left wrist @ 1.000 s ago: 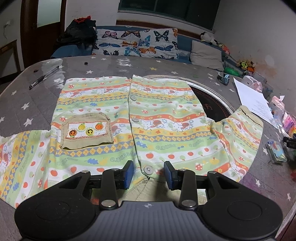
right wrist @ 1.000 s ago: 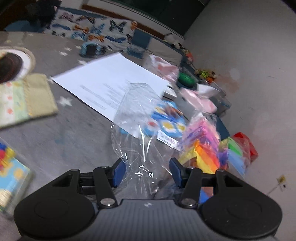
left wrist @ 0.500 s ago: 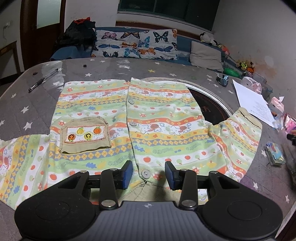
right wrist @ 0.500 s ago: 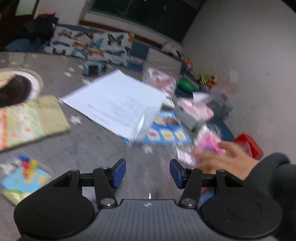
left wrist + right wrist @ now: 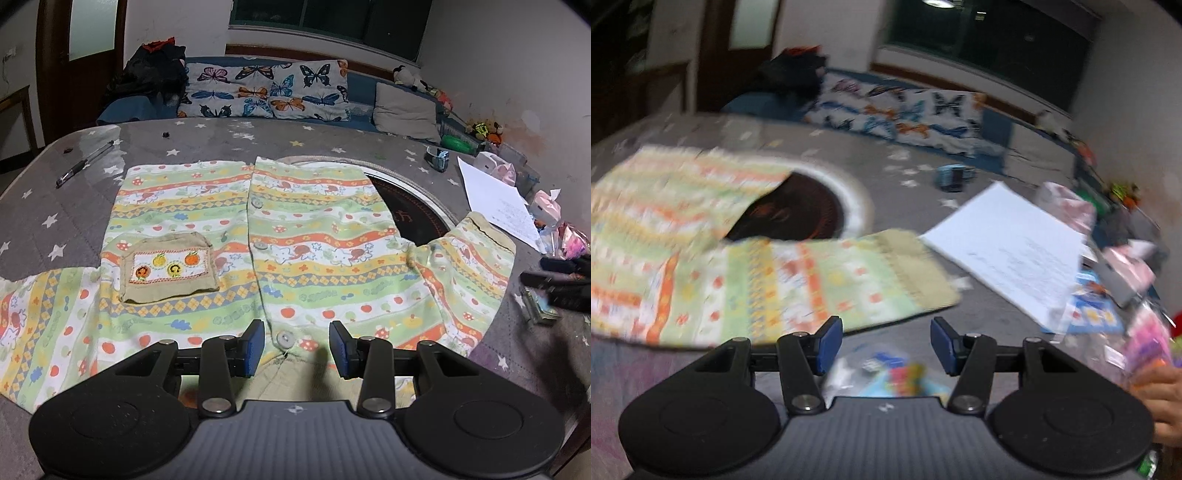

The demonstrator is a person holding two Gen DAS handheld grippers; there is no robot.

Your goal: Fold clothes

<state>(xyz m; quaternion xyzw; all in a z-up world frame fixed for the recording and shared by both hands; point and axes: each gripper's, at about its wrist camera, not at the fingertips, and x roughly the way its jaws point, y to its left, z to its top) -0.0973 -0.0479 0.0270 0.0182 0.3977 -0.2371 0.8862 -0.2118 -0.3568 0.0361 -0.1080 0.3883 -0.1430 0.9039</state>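
A child's patterned button shirt (image 5: pixel 295 251) lies flat, front up, on the grey star-print table (image 5: pixel 221 140), with a beige chest pocket (image 5: pixel 168 267) and both sleeves spread out. My left gripper (image 5: pixel 297 347) is open and empty just above the collar end, near a button. My right gripper (image 5: pixel 886 345) is open and empty, near the right sleeve's beige cuff (image 5: pixel 916 273); it also shows at the right edge of the left wrist view (image 5: pixel 554 280). The right wrist view is motion-blurred.
White paper (image 5: pixel 1015 251) lies right of the sleeve. Small plastic packets (image 5: pixel 886 373) and colourful toys (image 5: pixel 1145 343) clutter the right side. A dark round inset (image 5: pixel 410 214) lies under the shirt's far right. A pen (image 5: pixel 83 164) lies far left. A hand (image 5: pixel 1160 398) shows at right.
My right gripper has swung left from the toy bags towards the shirt's right sleeve. My left gripper has barely moved, staying open over the collar.
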